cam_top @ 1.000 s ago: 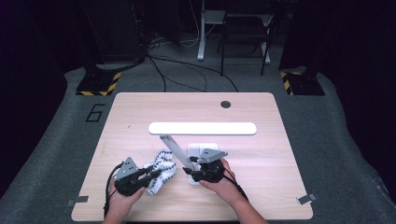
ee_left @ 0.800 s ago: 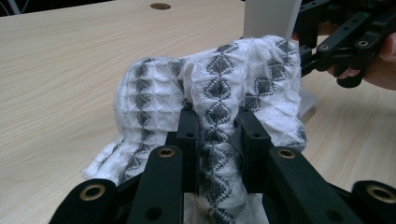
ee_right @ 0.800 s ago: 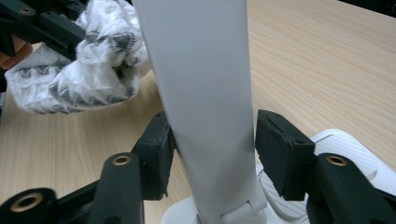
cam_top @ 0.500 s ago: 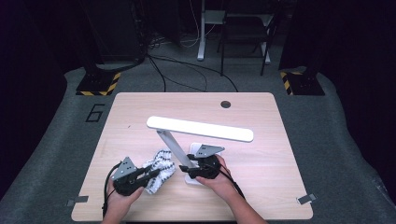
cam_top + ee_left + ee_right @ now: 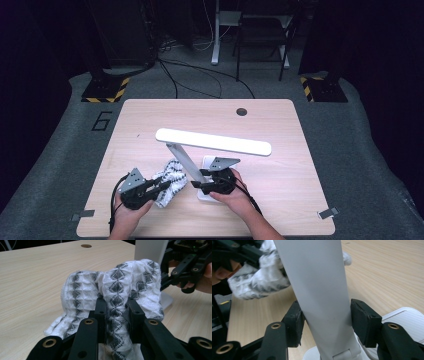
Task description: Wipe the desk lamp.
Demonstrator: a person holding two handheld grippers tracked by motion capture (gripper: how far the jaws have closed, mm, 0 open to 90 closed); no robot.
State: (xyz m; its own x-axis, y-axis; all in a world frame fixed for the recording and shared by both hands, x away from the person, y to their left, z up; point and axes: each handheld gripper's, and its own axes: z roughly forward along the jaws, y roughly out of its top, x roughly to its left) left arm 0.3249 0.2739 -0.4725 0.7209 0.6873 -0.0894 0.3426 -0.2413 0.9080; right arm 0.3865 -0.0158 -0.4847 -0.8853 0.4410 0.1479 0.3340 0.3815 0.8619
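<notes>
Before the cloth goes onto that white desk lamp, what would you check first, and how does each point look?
1. Left gripper holds the patterned cloth firmly between its jaws: ok.
2. Right gripper jaws sit on both sides of the lamp arm: ok.
3. Lamp base flat on the table: cannot tell.
4. Cloth close to the arm: ok.
5. Lamp head has nothing near it to knock: ok.

Wooden table (image 5: 150, 125); white lamp base (image 5: 206, 195) rests on it; patterned cloth (image 5: 167, 180) beside.
</notes>
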